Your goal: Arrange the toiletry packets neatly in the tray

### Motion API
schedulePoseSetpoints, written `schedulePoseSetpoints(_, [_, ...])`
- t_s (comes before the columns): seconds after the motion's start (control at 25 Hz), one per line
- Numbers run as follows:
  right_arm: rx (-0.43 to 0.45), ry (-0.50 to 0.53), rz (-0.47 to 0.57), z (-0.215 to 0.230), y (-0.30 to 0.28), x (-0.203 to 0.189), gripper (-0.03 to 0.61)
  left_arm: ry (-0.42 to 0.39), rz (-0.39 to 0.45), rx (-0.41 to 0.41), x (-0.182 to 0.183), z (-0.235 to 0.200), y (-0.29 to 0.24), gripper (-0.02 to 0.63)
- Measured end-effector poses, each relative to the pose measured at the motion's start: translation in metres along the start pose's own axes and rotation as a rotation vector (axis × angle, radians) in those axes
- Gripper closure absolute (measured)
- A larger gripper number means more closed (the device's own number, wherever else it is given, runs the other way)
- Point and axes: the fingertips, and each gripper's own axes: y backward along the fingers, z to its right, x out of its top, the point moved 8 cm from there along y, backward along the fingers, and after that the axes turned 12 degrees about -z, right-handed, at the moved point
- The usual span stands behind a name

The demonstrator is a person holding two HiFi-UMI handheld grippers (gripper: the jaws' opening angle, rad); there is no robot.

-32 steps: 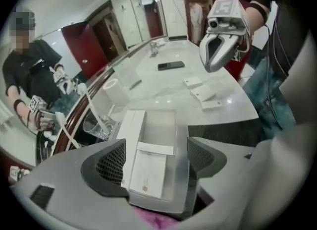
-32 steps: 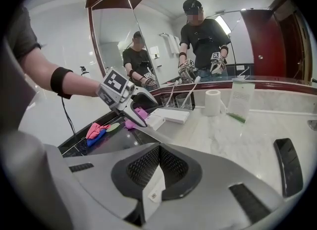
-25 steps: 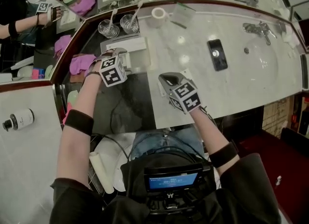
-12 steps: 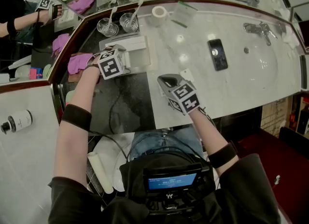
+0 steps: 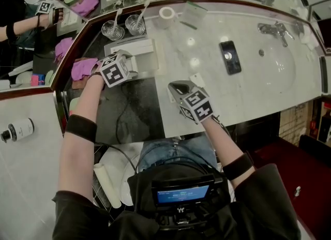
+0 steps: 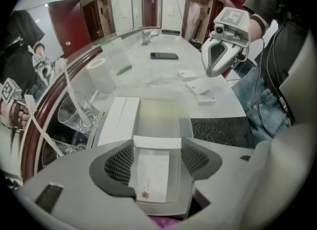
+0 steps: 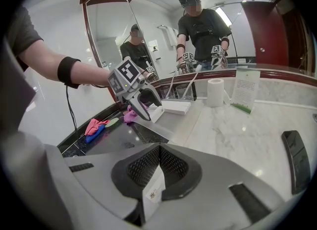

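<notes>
Your left gripper (image 6: 157, 147) has just been closing its jaws, and they now stand partly open around a white packet (image 6: 151, 174), with the meshed pads meeting its two long edges. In the right gripper view that packet hangs tilted from the jaw tips, just above the near end of the frosted tray (image 6: 159, 120). A long white box (image 6: 118, 120) already lies in the tray along its left side, as the left gripper view shows it, and the rest of the tray floor is bare. Your right gripper (image 7: 159, 150) has its jaws pressed fully together on a thin packet (image 7: 153, 190), which stands edge-on between them with a small printed mark at its lower corner. That gripper hovers over the marble counter (image 5: 248, 89), well apart from the tray and to the right of it in the head view. Two more loose packets (image 6: 200, 89) lie on the counter between the tray and your right gripper. Behind the tray stand two glasses (image 5: 124, 27) with stirrers in them, near a toilet roll (image 5: 166, 13). A pink cloth (image 5: 83, 68) lies beside your left hand on the dark stone, and a phone (image 5: 229, 57) rests near the basin.
</notes>
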Motion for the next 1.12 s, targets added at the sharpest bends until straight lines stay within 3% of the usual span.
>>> schedulePoseSetpoints(0.52, [-0.023, 0.029, 0.004, 0.002, 0.015, -0.006, 0.575, 0.153, 0.174, 0.048, 0.000, 0.025, 0.032, 0.313])
schedulePoseSetpoints(0.72, [-0.029, 0.045, 0.018, 0.000, 0.027, 0.003, 0.575, 0.288, 0.320, 0.100, -0.007, 0.044, 0.048, 0.313])
schedulePoseSetpoints(0.92, [-0.047, 0.061, 0.028, 0.002, 0.035, 0.004, 0.575, 0.474, 0.513, 0.167, -0.019, 0.065, 0.063, 0.313])
schedulePoseSetpoints(1.12, [-0.060, 0.063, 0.047, 0.001, 0.045, 0.005, 0.575, 0.623, 0.673, 0.265, -0.023, 0.093, 0.079, 0.313])
